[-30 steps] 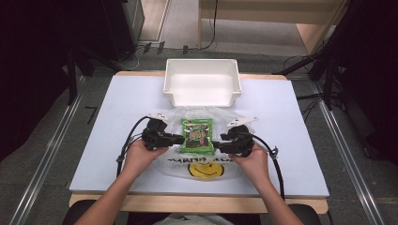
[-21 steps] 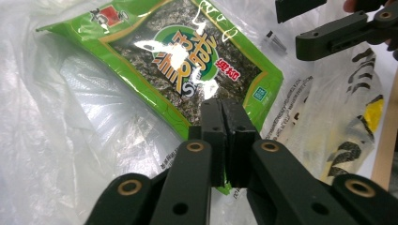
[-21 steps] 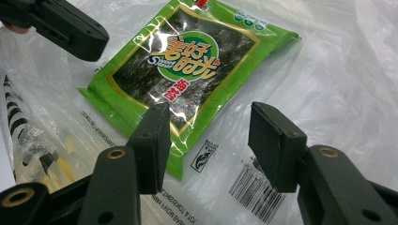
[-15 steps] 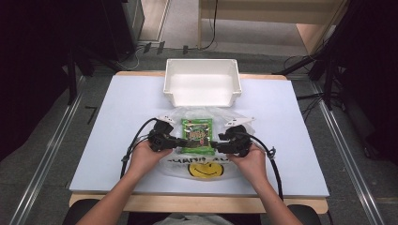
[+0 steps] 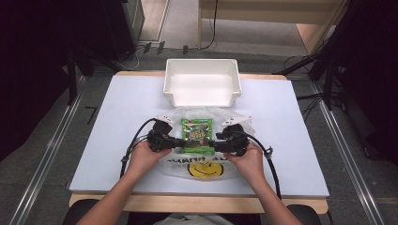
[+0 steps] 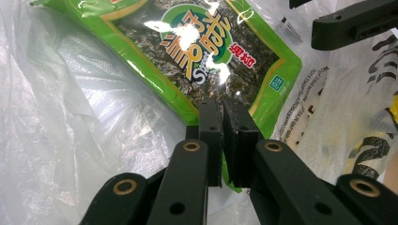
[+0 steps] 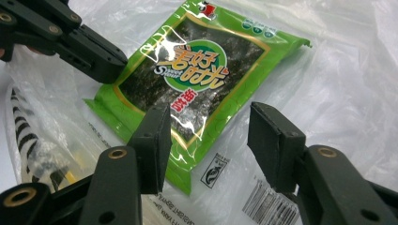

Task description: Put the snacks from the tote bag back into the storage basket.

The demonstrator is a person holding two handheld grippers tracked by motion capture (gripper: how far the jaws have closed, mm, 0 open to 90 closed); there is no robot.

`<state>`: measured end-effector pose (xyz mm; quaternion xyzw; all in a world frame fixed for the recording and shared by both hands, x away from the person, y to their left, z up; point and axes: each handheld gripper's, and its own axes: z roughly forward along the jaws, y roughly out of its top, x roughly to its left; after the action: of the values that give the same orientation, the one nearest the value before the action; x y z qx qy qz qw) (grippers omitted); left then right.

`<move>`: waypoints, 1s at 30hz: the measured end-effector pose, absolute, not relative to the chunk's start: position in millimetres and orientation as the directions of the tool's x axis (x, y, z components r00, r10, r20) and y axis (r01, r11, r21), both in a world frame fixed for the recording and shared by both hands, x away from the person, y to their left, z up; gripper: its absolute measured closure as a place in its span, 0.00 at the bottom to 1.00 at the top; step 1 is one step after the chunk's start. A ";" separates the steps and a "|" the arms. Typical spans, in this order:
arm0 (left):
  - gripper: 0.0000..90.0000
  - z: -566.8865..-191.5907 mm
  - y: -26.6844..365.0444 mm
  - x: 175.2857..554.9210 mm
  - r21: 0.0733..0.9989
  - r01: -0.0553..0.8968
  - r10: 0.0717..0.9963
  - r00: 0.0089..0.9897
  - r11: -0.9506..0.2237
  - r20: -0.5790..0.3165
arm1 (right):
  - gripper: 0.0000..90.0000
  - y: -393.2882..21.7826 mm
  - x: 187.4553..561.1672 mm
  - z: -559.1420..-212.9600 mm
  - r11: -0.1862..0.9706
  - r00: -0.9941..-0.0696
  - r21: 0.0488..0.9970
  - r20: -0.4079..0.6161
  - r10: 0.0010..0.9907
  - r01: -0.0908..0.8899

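Green and glossy, the snack packet [image 6: 206,61] carries a round emblem with orange and white Chinese characters, a red tag of further characters below it, and Latin letters too small to read. It lies on a clear plastic bag [image 5: 206,159] printed with a yellow smiley face and dark lettering near the person's side of the table [image 5: 291,140]. In the left gripper view, the left gripper [image 6: 221,140] has its jaws pressed together on the packet's green edge. The right gripper [image 7: 209,140] holds its jaws wide, set over the packet's near corner [image 7: 187,154], beside a barcode and a small square mark on the bag. Dark seaweed fills the packet's middle, framed by a gold line. Past the bag, touching its far edge, stands a white bin [image 5: 202,84].
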<state>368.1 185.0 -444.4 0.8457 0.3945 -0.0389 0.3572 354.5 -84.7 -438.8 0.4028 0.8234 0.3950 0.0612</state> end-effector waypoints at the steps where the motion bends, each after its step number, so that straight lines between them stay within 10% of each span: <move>1: 0.97 -444.4 185.0 368.1 0.574 0.695 0.639 0.686 -0.434 -0.348 | 0.57 -84.7 354.5 -438.8 0.363 -0.668 0.700 0.217 0.712 0.615; 30: 0.99 -451.5 191.0 371.1 0.555 0.724 0.658 0.656 -0.409 -0.371 | 0.52 -59.4 378.7 -424.7 0.299 -0.614 0.666 0.302 0.729 0.683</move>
<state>371.1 191.0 -451.5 0.8382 0.4121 -0.0469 0.3542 378.7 -59.4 -424.7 0.4384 0.8054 0.3979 0.0290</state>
